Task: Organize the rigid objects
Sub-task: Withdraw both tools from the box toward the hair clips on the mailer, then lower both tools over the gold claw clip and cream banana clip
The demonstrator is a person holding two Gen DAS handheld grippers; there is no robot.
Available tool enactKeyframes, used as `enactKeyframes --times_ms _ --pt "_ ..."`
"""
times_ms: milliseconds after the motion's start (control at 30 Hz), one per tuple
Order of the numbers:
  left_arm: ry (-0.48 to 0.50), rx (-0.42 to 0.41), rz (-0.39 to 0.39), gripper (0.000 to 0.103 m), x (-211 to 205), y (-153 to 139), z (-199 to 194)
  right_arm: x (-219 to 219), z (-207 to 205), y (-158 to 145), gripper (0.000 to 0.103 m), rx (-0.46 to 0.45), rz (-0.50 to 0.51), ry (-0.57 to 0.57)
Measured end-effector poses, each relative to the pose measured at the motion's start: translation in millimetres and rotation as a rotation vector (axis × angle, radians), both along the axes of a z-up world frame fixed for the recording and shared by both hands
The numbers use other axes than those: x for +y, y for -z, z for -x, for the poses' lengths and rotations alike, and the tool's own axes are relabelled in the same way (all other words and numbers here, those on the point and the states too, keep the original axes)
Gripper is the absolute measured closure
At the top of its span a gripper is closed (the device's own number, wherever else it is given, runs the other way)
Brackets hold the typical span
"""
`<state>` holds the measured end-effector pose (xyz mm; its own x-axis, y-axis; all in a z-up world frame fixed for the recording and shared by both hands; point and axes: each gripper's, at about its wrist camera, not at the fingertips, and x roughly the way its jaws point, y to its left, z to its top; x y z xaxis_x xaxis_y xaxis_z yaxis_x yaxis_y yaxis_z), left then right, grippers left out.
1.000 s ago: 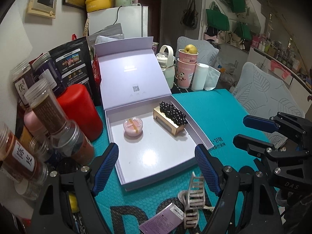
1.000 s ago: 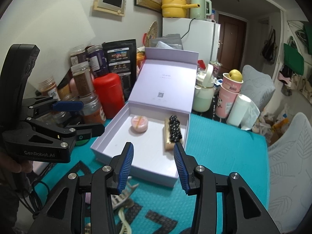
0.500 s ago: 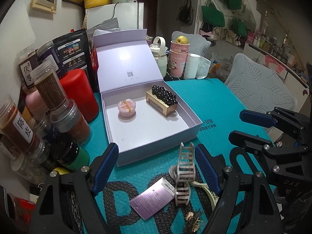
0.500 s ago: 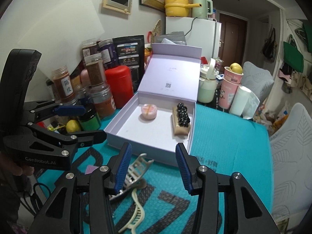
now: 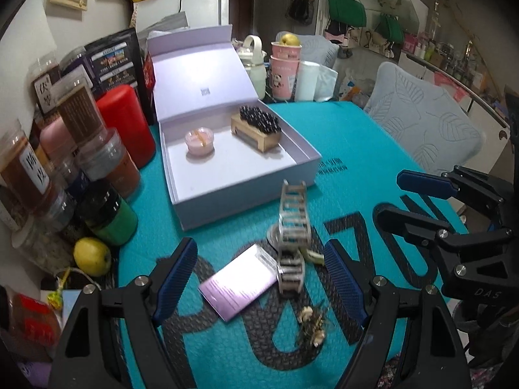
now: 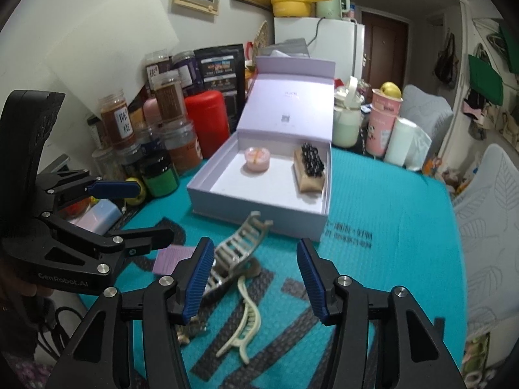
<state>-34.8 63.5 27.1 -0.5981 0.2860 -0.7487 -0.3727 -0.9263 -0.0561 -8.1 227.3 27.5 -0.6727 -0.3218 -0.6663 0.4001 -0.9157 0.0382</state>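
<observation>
both hand-held grippers, left (image 5: 259, 278) marked "genrobot.ai" and right (image 6: 256, 278), gape over the hair claw (image 5: 292, 236).

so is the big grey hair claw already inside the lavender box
No, the grey hair claw lies on the teal mat in front of the lavender box, which holds only a pink jar and a brush.

Both fisheye views are evenly lit by soft indoor light from above, which leaves a pale glare patch on the raised lid of the lavender box (image 5: 201, 74) and only faint shadows on the teal surface (image 6: 389, 227). Straight lines bow strongly toward the dark, vignetted corners. The grey hair claw (image 5: 292, 227) smears with motion blur in the left wrist view, while the background stays moderately sharp.
</observation>
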Motion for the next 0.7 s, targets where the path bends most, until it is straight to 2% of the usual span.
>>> enactKeyframes --times_ms 333,533,700 --pt "0.009 -0.036 -0.002 0.022 0.2 24.3 -26.1 12.9 -21.6 36.4 0.049 -0.091 0.015 0.033" --pt "0.051 -0.081 -0.021 0.022 6.2 41.5 -38.6 21.9 -31.5 59.9 0.049 -0.160 0.068 0.043" --pt "0.068 -0.133 -0.085 0.023 2.9 57.6 -43.7 27.4 -39.3 73.3 0.049 -0.193 0.100 0.054"
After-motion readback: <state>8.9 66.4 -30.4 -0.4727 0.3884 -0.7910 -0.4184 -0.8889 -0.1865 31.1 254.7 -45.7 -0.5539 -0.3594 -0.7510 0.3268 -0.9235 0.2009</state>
